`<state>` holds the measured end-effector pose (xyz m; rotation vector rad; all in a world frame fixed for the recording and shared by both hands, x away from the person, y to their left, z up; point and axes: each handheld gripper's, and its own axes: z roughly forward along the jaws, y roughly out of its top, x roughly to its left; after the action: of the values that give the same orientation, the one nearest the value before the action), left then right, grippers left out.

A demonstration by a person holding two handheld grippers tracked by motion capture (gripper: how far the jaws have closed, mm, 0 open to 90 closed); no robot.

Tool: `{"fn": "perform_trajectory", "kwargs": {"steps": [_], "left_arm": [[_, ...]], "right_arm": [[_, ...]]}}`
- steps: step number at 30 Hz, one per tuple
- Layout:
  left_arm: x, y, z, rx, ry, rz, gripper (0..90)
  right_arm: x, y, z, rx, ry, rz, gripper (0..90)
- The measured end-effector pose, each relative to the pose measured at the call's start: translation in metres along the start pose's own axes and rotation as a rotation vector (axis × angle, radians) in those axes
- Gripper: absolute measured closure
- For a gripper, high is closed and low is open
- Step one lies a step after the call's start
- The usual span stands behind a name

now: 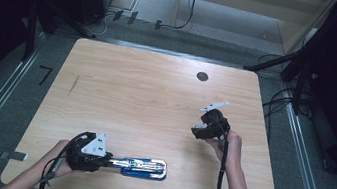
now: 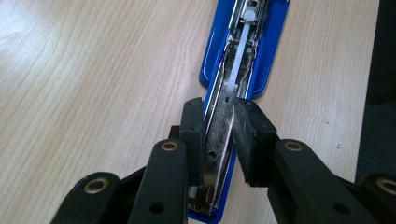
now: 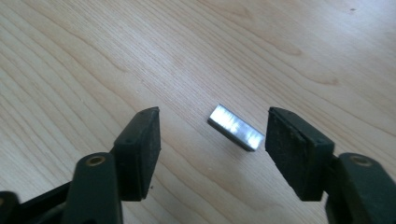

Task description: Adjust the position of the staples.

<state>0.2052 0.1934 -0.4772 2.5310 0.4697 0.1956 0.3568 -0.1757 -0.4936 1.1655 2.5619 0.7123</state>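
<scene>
Blue stapler [image 2: 240, 51], opened flat near the table's [image 1: 146, 91] front edge, metal magazine exposed; left gripper [image 2: 219, 123] clamped on its rear. Staple strip [image 3: 236, 127], small, silvery, lying loose between the right gripper's [image 3: 212, 147] parted jaws, seemingly untouched; right hand [image 1: 229, 145] angled down.

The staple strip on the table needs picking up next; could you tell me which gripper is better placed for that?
The right gripper: its open jaws already straddle the staple strip, pads not yet touching. The left gripper is shut on the opened blue stapler.
</scene>
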Motion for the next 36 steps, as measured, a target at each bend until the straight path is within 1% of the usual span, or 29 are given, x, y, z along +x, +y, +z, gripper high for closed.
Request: {"fn": "perform_trajectory", "kwargs": {"steps": [1,3,4,7,8,10,11,12,14,15,19,20,23,25,26,28,29,31,33,34,36], "left_arm": [[0.0,0.0,0.0,0.0,0.0,0.0,74.8],[0.0,0.0,0.0,-0.001,0.0,0.0,74.8],[0.0,0.0,0.0,-0.001,0.0,0.001,74.8],[-0.001,0.0,0.0,-0.001,0.005,0.002,74.8],[-0.001,0.0,0.0,-0.005,0.006,0.002,74.8],[-0.001,0.0,0.0,-0.004,0.008,0.003,74.8],[-0.001,0.0,0.0,-0.003,0.007,0.004,74.8],[-0.001,0.0,0.0,-0.005,0.008,0.004,74.9],[-0.001,0.0,0.0,-0.006,0.006,0.002,74.8],[0.0,-0.001,0.0,-0.009,0.002,0.001,74.9],[0.0,-0.001,0.0,-0.007,-0.001,0.002,74.8],[0.0,-0.001,0.0,-0.008,-0.002,0.002,74.8],[0.0,-0.001,0.0,-0.01,-0.004,0.003,74.8],[0.0,-0.001,0.0,-0.011,-0.004,0.003,74.8],[0.0,-0.001,0.0,-0.011,-0.004,0.003,74.9],[0.0,-0.001,0.0,-0.011,-0.004,0.003,74.9],[0.0,-0.001,0.0,-0.011,-0.004,0.003,74.8],[0.0,-0.001,0.001,-0.011,-0.004,0.004,74.8],[0.0,-0.001,0.001,-0.011,0.0,0.005,74.8],[0.0,-0.001,0.001,-0.009,0.0,0.006,74.9],[0.0,-0.001,0.0,-0.008,0.0,0.007,74.9]], "right_arm": [[-0.002,0.002,0.004,0.008,0.011,-0.005,38.7],[-0.003,0.003,0.005,0.013,0.007,-0.008,40.0],[-0.003,0.005,0.007,0.005,0.013,-0.018,41.4],[-0.004,0.005,0.012,0.013,0.019,-0.017,42.6],[-0.003,0.006,0.015,0.021,0.009,-0.011,44.1],[-0.004,0.006,0.017,0.024,0.01,-0.016,44.2],[-0.003,0.006,0.018,0.025,0.002,-0.015,44.5],[-0.003,0.007,0.02,0.025,-0.013,-0.025,45.4],[-0.003,0.007,0.02,0.024,-0.011,-0.026,45.5],[-0.003,0.007,0.02,0.022,-0.023,-0.032,47.2],[-0.005,0.008,0.022,0.021,-0.028,-0.034,48.6],[-0.006,0.009,0.023,0.023,-0.016,-0.03,48.7],[-0.007,0.009,0.026,0.035,-0.017,-0.043,48.9],[-0.007,0.008,0.027,0.046,-0.008,-0.035,51.8],[-0.008,0.008,0.027,0.043,-0.009,-0.036,54.0],[-0.009,0.007,0.026,0.036,0.003,-0.023,59.1],[-0.009,0.007,0.026,0.036,0.003,-0.023,59.1],[-0.009,0.006,0.025,0.042,-0.005,-0.019,64.0],[-0.009,0.006,0.024,0.044,-0.002,-0.017,65.6],[-0.009,0.005,0.024,0.046,-0.003,-0.008,68.9],[-0.01,0.005,0.023,0.048,0.001,0.007,70.6]]}}
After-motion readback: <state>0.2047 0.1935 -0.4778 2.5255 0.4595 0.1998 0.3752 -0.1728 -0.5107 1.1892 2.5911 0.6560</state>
